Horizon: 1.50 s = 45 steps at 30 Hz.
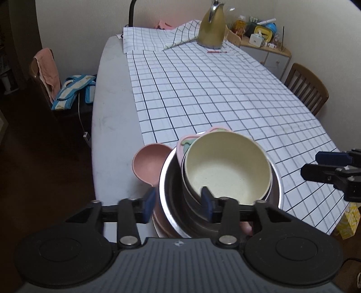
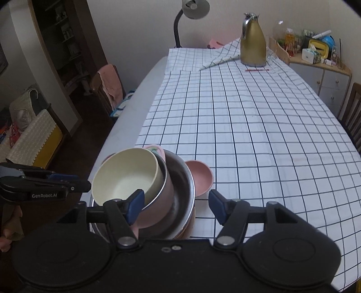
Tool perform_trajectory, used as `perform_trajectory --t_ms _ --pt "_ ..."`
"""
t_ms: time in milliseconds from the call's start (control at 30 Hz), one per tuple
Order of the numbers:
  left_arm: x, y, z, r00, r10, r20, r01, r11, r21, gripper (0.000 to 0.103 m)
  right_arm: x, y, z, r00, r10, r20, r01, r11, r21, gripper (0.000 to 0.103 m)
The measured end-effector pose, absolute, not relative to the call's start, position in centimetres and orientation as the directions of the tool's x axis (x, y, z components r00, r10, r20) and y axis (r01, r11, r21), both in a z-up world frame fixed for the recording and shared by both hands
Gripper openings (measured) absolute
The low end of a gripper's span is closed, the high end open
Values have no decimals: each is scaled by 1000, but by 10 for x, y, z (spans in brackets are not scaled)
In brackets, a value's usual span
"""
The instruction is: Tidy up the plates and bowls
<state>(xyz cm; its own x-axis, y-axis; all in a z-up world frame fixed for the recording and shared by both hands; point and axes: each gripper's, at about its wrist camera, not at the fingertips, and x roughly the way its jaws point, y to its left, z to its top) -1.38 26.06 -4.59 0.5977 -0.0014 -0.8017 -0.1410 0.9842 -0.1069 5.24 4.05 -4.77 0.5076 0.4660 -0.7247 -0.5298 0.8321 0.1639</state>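
- The left gripper (image 1: 178, 204) stands with its jaws apart, one blue pad outside the steel bowl's rim and the other over the stack's near side; neither pad presses on anything.
- The right gripper (image 2: 176, 204) is likewise spread, its left pad in front of the nested bowls and its right pad over bare cloth, clamping nothing.
- In the right wrist view the left gripper's side carries the white lettering "GenRobot.AI".
- The stack sits at the near end of the table, where the checked tablecloth (image 1: 214, 90) gives way to the bare grey tabletop (image 1: 112, 112).
- A wide stainless steel bowl (image 1: 171, 180) rests on a pinkish plate (image 1: 161, 222) that only peeks out beneath it.
- Inside the steel bowl sits a pink bowl (image 2: 162, 198), and a cream bowl (image 1: 225, 166) nests in that, mouth up and tilted slightly off level.
- A pink plate with a green pattern (image 1: 183, 144) leans on edge behind the cream bowl.
- A small pink bowl (image 1: 150, 164) stands just beside the steel bowl, mouth up.
- The middle of the cloth lies open, with nothing between the stack and the far end.
- At the far end stand a gold thermos jug (image 1: 212, 29), a red pen (image 1: 216, 51) near its base, and a folded-back corner of cloth.
- A desk lamp (image 2: 191, 11) rises behind the table; wooden chairs flank it, one draped with a pink towel (image 1: 48, 67).
- A cluttered corner cabinet (image 2: 322, 67) stands beyond.
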Motion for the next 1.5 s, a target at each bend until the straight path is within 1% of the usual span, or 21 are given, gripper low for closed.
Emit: perform_trajectory --t_ms 33,133,167,267,500,533,567,600,733,767,867,900,1133,1500 --pt "-16 260 -43 610 3 -793 -143 984 -106 55 50 41 -46 511 471 -719 -535 829 162 64" --pt "-22 257 -34 634 11 -774 -136 986 -98 56 44 41 -39 525 481 -703 -547 823 155 69" --pt "-24 255 -32 639 9 -769 -134 986 -100 57 41 41 -37 532 483 -695 -550 821 150 72" --pt "-29 252 -26 653 7 -757 -130 986 -103 67 33 41 -32 554 488 -674 -557 820 136 81" --pt "-44 241 -15 676 -13 -737 -121 984 -128 69 16 35 -24 594 506 -625 -548 824 145 96" --pt "-47 239 -13 680 -14 -733 -118 985 -128 70 15 34 -24 598 508 -620 -548 823 146 98" --pt "-49 237 -12 686 -19 -727 -109 986 -128 74 13 33 -23 601 509 -616 -545 825 150 100" --pt "-52 235 -10 694 -23 -720 -102 986 -129 77 11 31 -23 605 511 -610 -541 826 155 100" --pt "-61 230 -3 719 -43 -693 -84 985 -148 78 3 25 -21 623 515 -589 -527 833 170 102" --pt "-64 228 -2 728 -42 -685 -81 986 -146 82 1 23 -20 628 512 -586 -522 836 171 102" --pt "-71 222 2 751 -40 -659 -72 987 -142 97 -4 18 -19 637 510 -578 -517 839 171 103" --pt "-72 220 3 756 -47 -653 -68 986 -149 101 -5 16 -19 636 512 -577 -518 838 172 103" --pt "-77 208 3 764 -8 -645 -141 974 -179 101 -6 4 -16 612 535 -582 -550 817 172 103" --pt "-92 168 11 758 104 -644 -266 951 -160 101 -4 -24 -3 583 595 -553 -643 754 135 103"
